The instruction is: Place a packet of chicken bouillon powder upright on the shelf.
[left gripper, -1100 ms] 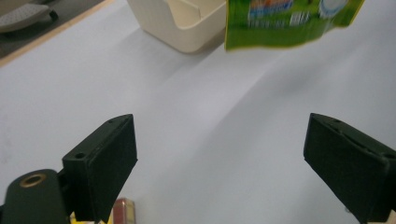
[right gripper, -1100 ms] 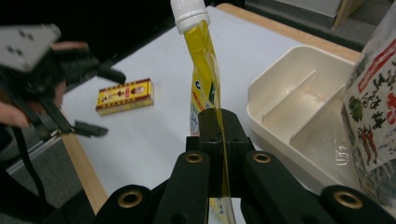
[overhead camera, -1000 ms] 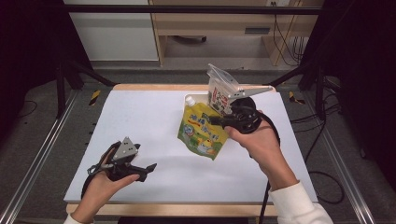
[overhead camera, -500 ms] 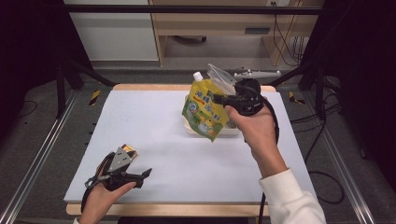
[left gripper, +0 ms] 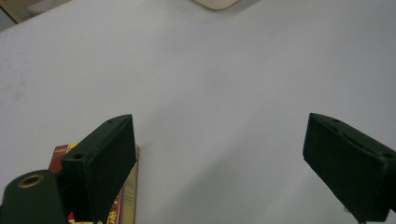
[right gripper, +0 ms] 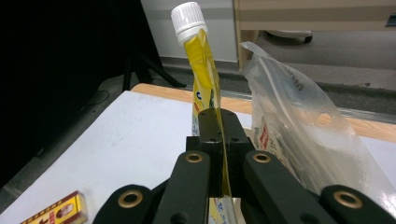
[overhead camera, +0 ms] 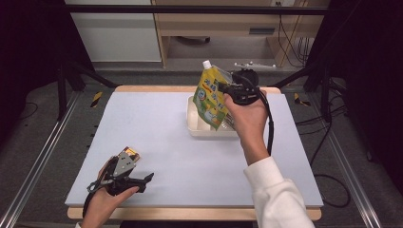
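Pouch (overhead camera: 210, 97) carried right over tray (overhead camera: 192, 124), right tool (overhead camera: 223, 88) clamping its edge, left tool (overhead camera: 142, 179) wide near table's (overhead camera: 157, 128) front edge.

My right gripper (overhead camera: 223, 88) pinches a yellow pouch (overhead camera: 211, 97) by its edge. It hangs upright, white cap (right gripper: 187, 21) on top.

The person wears a white long sleeve (overhead camera: 280, 199) on the right arm, loose and creased at the cuff. Each hand carries black tongs. The left tongs (overhead camera: 138, 179) bear a grey three-cornered plate (overhead camera: 124, 161) on top, and their two jaws are flat, matte black blocks with small screw holes. The right tongs (right gripper: 219, 135) have black linked arms with brass-coloured pivot rings (right gripper: 194, 157), and a thick black cable (overhead camera: 270, 126) trails from them along the forearm.
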`<action>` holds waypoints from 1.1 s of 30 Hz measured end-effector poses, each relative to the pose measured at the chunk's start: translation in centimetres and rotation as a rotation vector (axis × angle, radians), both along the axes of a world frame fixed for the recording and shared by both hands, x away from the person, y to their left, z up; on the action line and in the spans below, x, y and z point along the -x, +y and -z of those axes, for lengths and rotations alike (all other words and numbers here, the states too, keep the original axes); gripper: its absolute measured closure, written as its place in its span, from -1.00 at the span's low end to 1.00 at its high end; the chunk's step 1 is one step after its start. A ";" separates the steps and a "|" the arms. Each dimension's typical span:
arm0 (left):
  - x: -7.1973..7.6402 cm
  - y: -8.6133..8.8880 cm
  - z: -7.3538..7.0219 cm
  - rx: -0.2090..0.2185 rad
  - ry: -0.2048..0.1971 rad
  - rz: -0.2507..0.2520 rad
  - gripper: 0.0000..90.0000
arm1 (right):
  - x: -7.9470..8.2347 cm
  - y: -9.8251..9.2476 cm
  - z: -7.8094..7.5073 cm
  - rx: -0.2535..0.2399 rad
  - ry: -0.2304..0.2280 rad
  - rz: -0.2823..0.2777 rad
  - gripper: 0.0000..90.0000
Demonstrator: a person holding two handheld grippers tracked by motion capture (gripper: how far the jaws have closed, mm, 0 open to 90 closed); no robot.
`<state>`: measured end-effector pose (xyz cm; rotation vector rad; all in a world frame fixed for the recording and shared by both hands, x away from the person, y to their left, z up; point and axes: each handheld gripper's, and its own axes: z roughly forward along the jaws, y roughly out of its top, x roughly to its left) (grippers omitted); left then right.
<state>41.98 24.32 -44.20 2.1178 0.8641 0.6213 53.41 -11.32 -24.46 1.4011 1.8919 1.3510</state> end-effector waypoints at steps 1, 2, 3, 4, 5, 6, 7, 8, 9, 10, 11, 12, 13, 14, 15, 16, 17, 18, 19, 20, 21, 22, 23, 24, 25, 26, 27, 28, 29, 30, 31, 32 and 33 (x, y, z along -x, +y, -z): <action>0.0 0.0 0.0 -0.002 0.001 0.000 -0.80 | -0.2 0.1 0.1 0.000 0.001 0.008 1.00; 0.0 0.0 0.0 -0.002 0.001 0.000 -0.80 | -0.2 0.1 0.1 0.000 0.001 0.008 1.00; 0.0 0.0 0.1 -0.004 0.002 0.000 -0.80 | -0.5 0.3 0.3 0.000 0.003 0.027 1.00; 0.0 0.0 0.1 -0.004 0.002 0.000 -0.80 | -0.5 0.3 0.3 0.000 0.003 0.027 1.00; 0.0 0.0 0.1 -0.006 0.002 0.001 -0.80 | -0.6 0.4 0.4 -0.001 0.005 0.032 1.00; 0.0 -0.1 0.0 -0.006 0.001 0.002 -0.80 | -0.9 0.8 0.6 -0.007 0.012 0.054 1.00; 0.0 0.0 0.0 -0.010 0.001 0.005 -0.80 | -0.9 0.8 0.6 -0.007 0.012 0.054 1.00; 0.0 0.0 0.0 -0.012 0.000 0.006 -0.80 | -1.1 0.9 0.7 -0.007 0.009 0.055 1.00; 0.0 0.0 0.0 -0.011 -0.002 0.006 -0.80 | -1.2 1.1 0.8 -0.006 0.011 0.061 1.00; 0.0 0.1 -0.1 -0.021 0.001 0.012 -0.79 | -1.5 1.4 0.9 -0.007 0.013 0.069 1.00; 0.0 0.1 -0.1 -0.021 0.001 0.012 -0.80 | -1.6 1.5 1.0 -0.011 0.016 0.074 1.00; 0.0 0.0 0.0 -0.013 -0.001 0.008 -0.80 | -1.7 1.6 1.1 -0.017 0.017 0.078 1.00; 0.0 0.0 0.0 -0.014 -0.001 0.010 -0.80 | -1.8 1.7 1.1 -0.025 0.016 0.084 1.00; 0.0 0.0 0.0 -0.016 0.001 0.011 -0.80 | -1.9 1.7 1.2 -0.032 0.014 0.090 1.00; 0.0 0.0 0.0 -0.016 0.001 0.011 -0.80 | -2.0 1.8 1.3 -0.041 0.013 0.098 1.00; 0.0 0.0 0.0 -0.016 0.002 0.013 -0.80 | -2.0 1.8 1.3 -0.041 0.013 0.098 1.00; 0.0 0.0 0.0 -0.017 0.002 0.013 -0.80 | -2.2 1.9 1.6 -0.049 0.012 0.117 1.00; 0.0 0.0 0.0 -0.018 0.000 0.013 -0.79 | -2.3 2.0 1.7 -0.051 0.012 0.125 1.00; 0.0 0.0 0.0 -0.017 0.000 0.013 -0.79 | -2.3 2.0 1.8 -0.052 0.014 0.132 1.00; 0.0 0.0 0.0 -0.017 0.000 0.014 -0.79 | -2.4 2.1 1.9 -0.052 0.016 0.137 1.00; 0.0 0.0 0.0 -0.017 0.000 0.014 -0.79 | -2.5 2.1 2.1 -0.051 0.019 0.144 1.00; 0.0 0.0 0.0 -0.017 0.000 0.015 -0.79 | -2.6 2.2 2.2 -0.050 0.019 0.150 1.00; 0.0 -0.1 0.0 -0.019 0.001 0.017 -0.79 | -2.7 2.2 2.3 -0.050 0.018 0.154 1.00; 0.0 -0.1 0.0 -0.019 0.001 0.017 -0.79 | -2.8 2.3 2.4 -0.055 0.021 0.161 1.00; 0.0 -0.1 0.0 -0.019 0.001 0.017 -0.79 | -2.8 2.3 2.4 -0.055 0.021 0.161 1.00; 0.0 -0.1 0.0 -0.020 0.001 0.017 -0.79 | -2.9 2.3 2.4 -0.058 0.022 0.165 1.00; 0.0 -0.1 0.0 -0.021 0.001 0.019 -0.79 | -3.0 2.3 2.5 -0.065 0.022 0.169 1.00; 0.1 -0.1 0.1 -0.021 0.003 0.020 -0.79 | -3.1 2.3 2.7 -0.084 0.025 0.182 1.00; 0.1 -0.1 0.1 -0.021 0.004 0.022 -0.79 | -3.2 2.3 2.8 -0.087 0.021 0.182 1.00; 0.1 -0.2 0.1 -0.021 0.004 0.022 -0.80 | -3.2 2.3 2.9 -0.099 0.021 0.189 1.00; 0.1 -0.2 0.1 -0.021 0.004 0.022 -0.79 | -3.2 2.3 2.9 -0.099 0.021 0.189 1.00; 0.1 -0.2 0.1 -0.021 0.005 0.023 -0.79 | -3.2 2.3 3.0 -0.103 0.018 0.192 1.00; 0.1 -0.2 0.1 -0.022 0.006 0.024 -0.79 | -3.3 2.3 3.3 -0.109 0.020 0.202 1.00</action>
